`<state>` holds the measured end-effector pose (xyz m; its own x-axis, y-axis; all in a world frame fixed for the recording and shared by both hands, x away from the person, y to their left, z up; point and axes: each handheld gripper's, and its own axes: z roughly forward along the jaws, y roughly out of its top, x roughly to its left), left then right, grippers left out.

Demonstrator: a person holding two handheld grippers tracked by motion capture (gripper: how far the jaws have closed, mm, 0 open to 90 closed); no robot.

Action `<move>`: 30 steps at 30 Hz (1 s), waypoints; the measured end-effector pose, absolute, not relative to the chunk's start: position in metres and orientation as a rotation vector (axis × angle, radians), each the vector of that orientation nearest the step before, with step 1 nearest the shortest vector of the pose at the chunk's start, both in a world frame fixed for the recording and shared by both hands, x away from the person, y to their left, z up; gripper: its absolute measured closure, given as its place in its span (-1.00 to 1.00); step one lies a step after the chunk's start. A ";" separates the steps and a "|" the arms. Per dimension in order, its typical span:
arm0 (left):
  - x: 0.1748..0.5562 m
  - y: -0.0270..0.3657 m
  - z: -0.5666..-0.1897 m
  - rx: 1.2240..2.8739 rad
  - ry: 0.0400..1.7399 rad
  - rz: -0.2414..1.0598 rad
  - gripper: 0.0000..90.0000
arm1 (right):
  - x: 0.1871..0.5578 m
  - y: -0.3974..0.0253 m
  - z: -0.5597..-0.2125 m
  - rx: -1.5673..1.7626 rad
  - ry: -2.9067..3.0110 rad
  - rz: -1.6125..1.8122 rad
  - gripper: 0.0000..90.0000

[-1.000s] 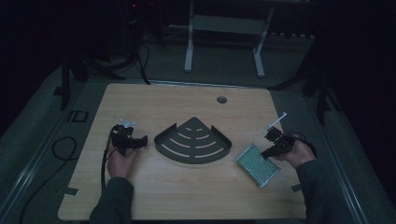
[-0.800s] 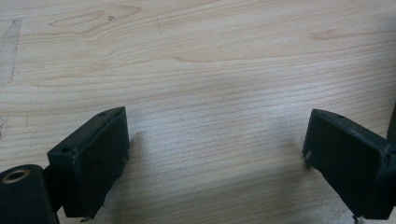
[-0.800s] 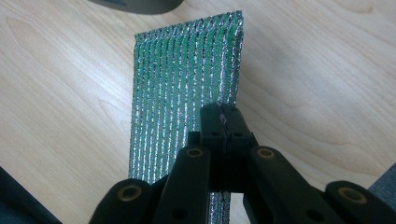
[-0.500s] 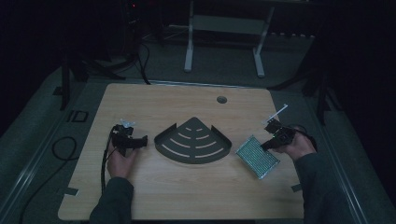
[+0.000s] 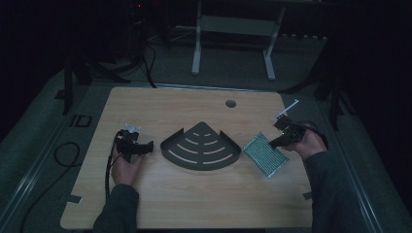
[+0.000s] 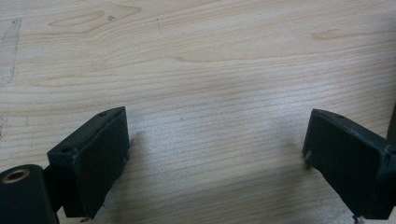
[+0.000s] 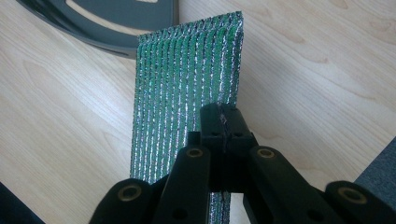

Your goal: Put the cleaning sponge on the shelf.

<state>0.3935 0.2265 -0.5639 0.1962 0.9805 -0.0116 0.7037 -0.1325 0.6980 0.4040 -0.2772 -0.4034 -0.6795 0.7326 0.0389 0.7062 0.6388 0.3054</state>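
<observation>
Spanning a dark room, pale wood-grain table (image 5: pixel 194 204), dark shelf (image 5: pixel 201 147) mid-surface.

bare table (image 5: pixel 160 204) lies open along the near and far edges; the rack (image 5: pixel 200 147) blocks the middle, the pad (image 5: pixel 265 154) just right of it.

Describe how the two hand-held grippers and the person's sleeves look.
Both tools are black. The left hand-held gripper has two blocky black jaws with flat pads, a brass-coloured rivet at its linkage and a black cable trailing back. The right hand-held gripper has black link arms with brass-ringed pivots and a small green light on its body. Both sleeves are dark grey.
</observation>
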 end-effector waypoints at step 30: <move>0.394 0.226 -0.564 1.902 1.567 0.626 -0.83 | 0.431 -0.254 -0.382 1.195 2.746 0.503 0.99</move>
